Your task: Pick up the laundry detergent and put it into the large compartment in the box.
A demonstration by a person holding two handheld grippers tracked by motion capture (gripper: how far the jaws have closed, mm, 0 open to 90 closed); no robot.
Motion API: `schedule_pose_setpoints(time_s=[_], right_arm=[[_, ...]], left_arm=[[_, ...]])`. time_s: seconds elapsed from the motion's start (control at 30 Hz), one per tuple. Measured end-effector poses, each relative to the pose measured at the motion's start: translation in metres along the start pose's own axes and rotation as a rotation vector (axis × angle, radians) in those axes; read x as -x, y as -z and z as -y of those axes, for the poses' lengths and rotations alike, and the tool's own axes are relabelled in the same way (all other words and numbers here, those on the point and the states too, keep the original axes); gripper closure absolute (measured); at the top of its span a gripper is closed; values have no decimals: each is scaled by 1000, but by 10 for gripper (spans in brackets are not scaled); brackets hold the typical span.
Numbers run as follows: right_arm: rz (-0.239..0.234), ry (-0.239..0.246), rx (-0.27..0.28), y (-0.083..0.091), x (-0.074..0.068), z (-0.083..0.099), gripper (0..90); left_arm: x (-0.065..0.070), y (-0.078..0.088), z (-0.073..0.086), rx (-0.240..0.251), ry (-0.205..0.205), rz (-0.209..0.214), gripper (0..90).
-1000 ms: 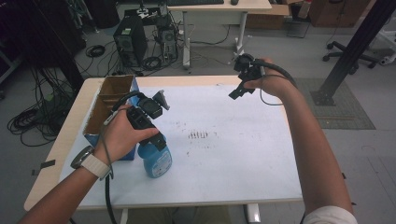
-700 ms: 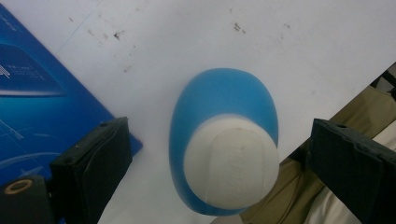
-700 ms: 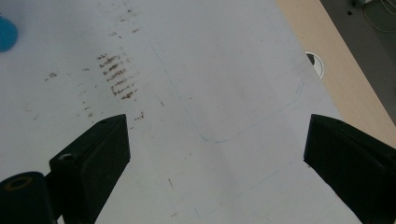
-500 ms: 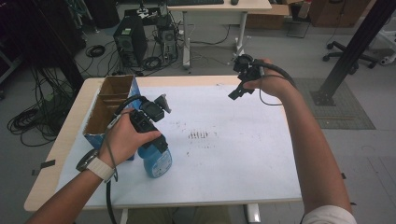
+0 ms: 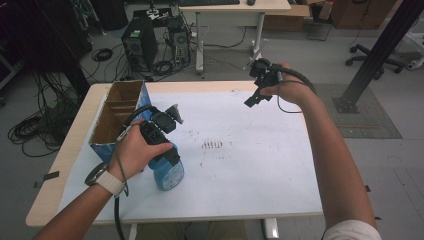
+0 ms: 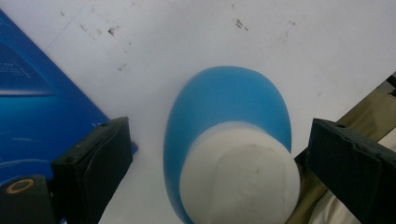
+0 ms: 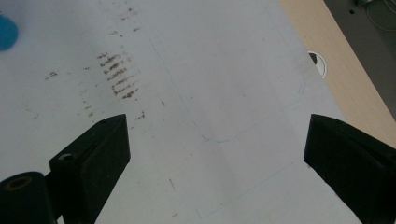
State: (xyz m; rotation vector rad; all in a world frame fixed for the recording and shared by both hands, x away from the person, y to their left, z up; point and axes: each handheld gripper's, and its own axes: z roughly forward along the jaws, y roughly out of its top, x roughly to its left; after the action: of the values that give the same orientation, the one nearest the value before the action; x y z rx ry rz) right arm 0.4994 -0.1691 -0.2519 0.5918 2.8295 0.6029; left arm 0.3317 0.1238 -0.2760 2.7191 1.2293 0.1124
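Left gripper [image 6: 217, 154] has lowered over blue bottle [image 6: 233, 140], jaws wide, not gripping; I expect closing next. Right gripper [image 5: 260, 82] unchanged, open, empty.

The person wears a white short sleeve [image 5: 350, 231] on the right arm and a watch [image 5: 102, 178] with a pale strap and a dark, round case on the left wrist. Both forearms are bare. The left gripper [image 5: 161, 131] is black and blocky, with a grey three-cornered plate [image 5: 174, 113] on top and a black cable [image 5: 118, 220] trailing from it. The right gripper [image 5: 260, 82] is black too, its cable [image 5: 300, 77] arching in a loop. In the gripper views, each jaw is a thick, matte black block with a ridged face — a brass-ringed hole [image 6: 19, 186] sits at the lower left.
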Motion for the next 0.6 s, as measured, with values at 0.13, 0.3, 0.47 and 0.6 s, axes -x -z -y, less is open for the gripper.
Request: schedule_pose_setpoints(time_s=[0.13, 0.3, 0.47, 0.6], right_arm=[[0, 0, -2, 0, 0, -1, 72], [-2, 3, 1, -1, 0, -1, 72], [-1, 2, 3, 0, 0, 0, 72], [0, 2, 2, 0, 0, 0, 72]], left_arm=[[0, -3, 0, 5, 2, 6, 77], [1, -7, 0, 3, -4, 7, 82], [1, -10, 1, 3, -3, 6, 86], [1, -14, 0, 0, -1, 8, 95]])
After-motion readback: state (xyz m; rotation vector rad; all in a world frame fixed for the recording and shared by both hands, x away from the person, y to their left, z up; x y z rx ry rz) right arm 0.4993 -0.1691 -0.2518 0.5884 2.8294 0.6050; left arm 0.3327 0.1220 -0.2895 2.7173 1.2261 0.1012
